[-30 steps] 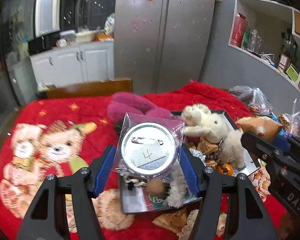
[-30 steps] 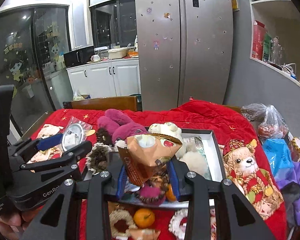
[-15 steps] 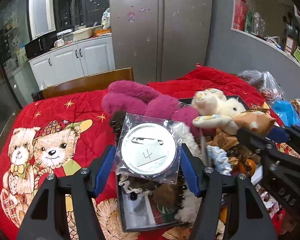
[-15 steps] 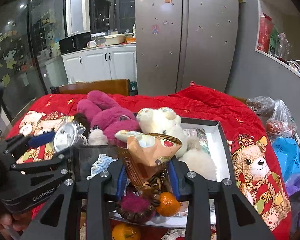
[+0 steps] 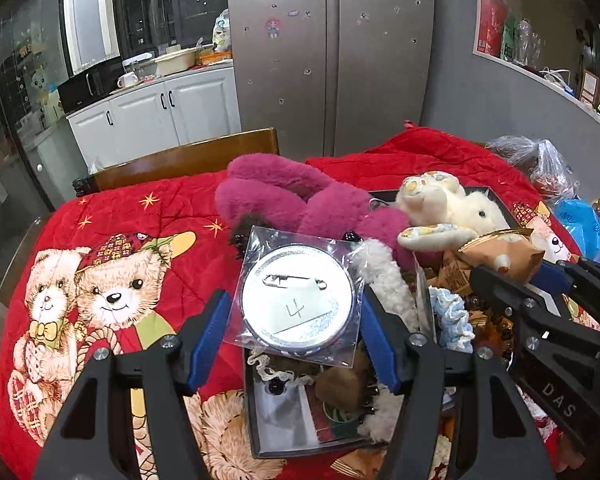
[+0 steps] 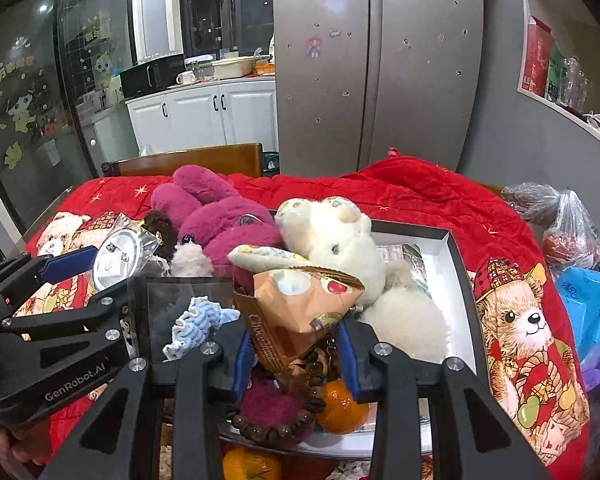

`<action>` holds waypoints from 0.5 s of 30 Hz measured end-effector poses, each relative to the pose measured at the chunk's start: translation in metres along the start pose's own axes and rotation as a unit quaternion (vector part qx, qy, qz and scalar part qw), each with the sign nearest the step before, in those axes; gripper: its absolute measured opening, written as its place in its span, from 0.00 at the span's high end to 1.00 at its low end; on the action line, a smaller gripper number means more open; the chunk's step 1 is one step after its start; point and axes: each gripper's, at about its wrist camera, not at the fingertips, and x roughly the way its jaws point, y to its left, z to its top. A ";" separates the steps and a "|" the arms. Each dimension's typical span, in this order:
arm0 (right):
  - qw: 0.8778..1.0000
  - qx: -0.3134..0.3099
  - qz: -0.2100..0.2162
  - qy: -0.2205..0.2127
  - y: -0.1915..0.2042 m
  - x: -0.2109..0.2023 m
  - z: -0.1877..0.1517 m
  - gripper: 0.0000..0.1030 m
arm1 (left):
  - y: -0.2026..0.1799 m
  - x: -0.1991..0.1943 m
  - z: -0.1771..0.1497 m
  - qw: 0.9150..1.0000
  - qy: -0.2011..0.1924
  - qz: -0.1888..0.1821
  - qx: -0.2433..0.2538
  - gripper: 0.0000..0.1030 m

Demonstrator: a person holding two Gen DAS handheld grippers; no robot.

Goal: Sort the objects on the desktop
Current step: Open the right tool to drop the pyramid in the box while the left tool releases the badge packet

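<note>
Left wrist view: the left tongs (image 5: 296,328) have come lower and closer to the box (image 5: 256,432) than a second ago, and now sit still over its near-left end. They are closed about halfway on the badge (image 5: 298,298) in its clear bag, gripping it at both side edges. That suggests the badge is at its drop spot and release comes next. The round badge has no real long axis; its back faces the camera, the pin runs across between the jaws, and the bag's top tilts away.

Right wrist view: the right tongs (image 6: 296,352) have also dropped toward the box, and are closed narrowly on the snack packet (image 6: 296,308). The packet stands upright, long axis vertical, its wide end up, over the beads (image 6: 276,428) and orange (image 6: 342,404).
</note>
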 end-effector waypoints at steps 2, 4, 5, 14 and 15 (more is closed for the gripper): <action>1.000 -0.001 0.002 0.001 0.001 0.001 -0.001 0.65 | 0.000 0.002 -0.001 1.000 0.001 0.002 0.002 0.37; 1.000 -0.004 0.001 0.002 0.003 0.001 -0.001 0.65 | 0.000 0.002 -0.001 1.000 0.002 0.001 0.002 0.37; 1.000 -0.006 0.001 0.002 0.003 0.002 -0.001 0.65 | -0.001 0.003 -0.001 1.000 0.002 0.001 0.003 0.37; 1.000 -0.005 0.013 0.014 0.005 0.012 -0.005 0.65 | 0.000 0.004 -0.001 1.000 0.006 0.005 0.005 0.37; 1.000 -0.005 0.014 0.014 0.005 0.012 -0.005 0.65 | 0.000 0.004 -0.001 1.000 0.005 0.006 0.006 0.37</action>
